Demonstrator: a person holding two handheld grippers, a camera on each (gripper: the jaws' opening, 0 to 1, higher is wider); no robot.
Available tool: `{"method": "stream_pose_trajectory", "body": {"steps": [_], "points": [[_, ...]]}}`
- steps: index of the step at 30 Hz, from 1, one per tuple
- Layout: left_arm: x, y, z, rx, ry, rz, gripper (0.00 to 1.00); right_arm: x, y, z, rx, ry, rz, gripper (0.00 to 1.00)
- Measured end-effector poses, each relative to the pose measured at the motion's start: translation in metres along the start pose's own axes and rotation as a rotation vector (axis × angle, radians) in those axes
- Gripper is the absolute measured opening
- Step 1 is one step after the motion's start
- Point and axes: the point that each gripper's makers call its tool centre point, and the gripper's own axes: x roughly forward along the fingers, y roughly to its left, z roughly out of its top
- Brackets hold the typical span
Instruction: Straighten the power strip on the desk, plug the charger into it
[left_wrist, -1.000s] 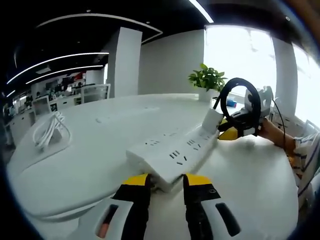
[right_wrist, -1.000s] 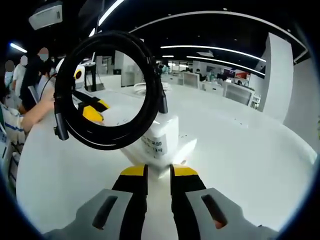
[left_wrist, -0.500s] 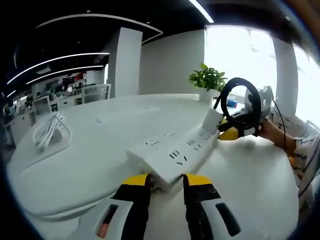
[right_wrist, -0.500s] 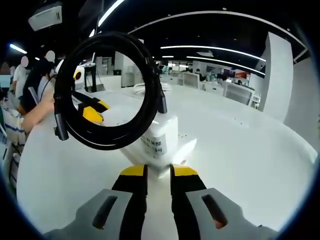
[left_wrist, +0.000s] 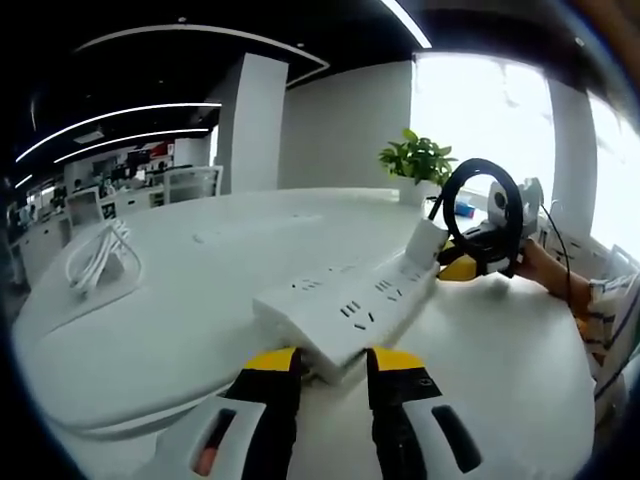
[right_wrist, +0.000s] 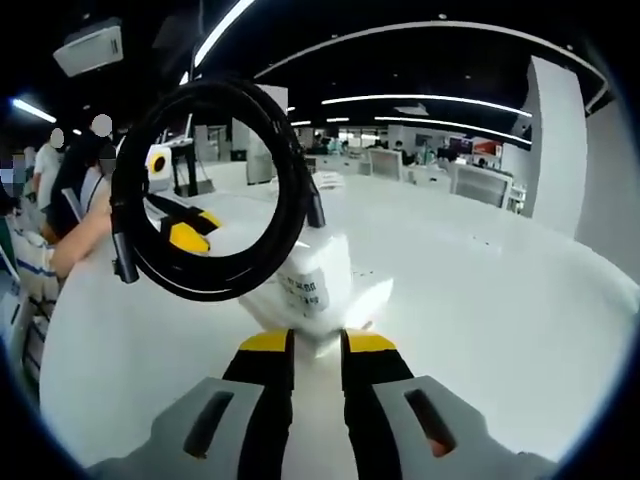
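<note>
While the left hand-held gripper still clamps the near end of the power strip on the surface, the right hand-held gripper has lifted slightly — still grasping the charger, at the strip's far end, apparently not yet seated.

Left hand-held gripper: grey body, black jaws, yellow tips, orange slot mark; right hand-held gripper same colours; person's striped sleeve at edge, blue-white
</note>
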Motion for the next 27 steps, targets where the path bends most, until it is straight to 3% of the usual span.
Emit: {"method": "stream_pose_trajectory", "body": {"steps": [9,15,20,24,27], "points": [[-0.003,0.004,0.004,0.013,-0.002,0.018,0.29,-0.013,-0.023,0.010,0.054,-0.084,-0.074,0.18],[-0.015,0.010,0.019,0.046,-0.056,0.063,0.28,-0.019,-0.028,0.014,0.055,-0.098,-0.108,0.18],[-0.029,0.011,0.032,0.068,-0.106,0.092,0.28,-0.035,-0.021,0.023,0.149,-0.153,-0.121,0.18],[-0.045,0.000,0.032,0.037,-0.136,0.110,0.28,-0.057,-0.007,0.020,0.157,-0.141,-0.159,0.18],[-0.060,-0.008,0.026,0.034,-0.145,0.157,0.27,-0.069,0.004,0.014,0.162,-0.107,-0.192,0.19]]}}
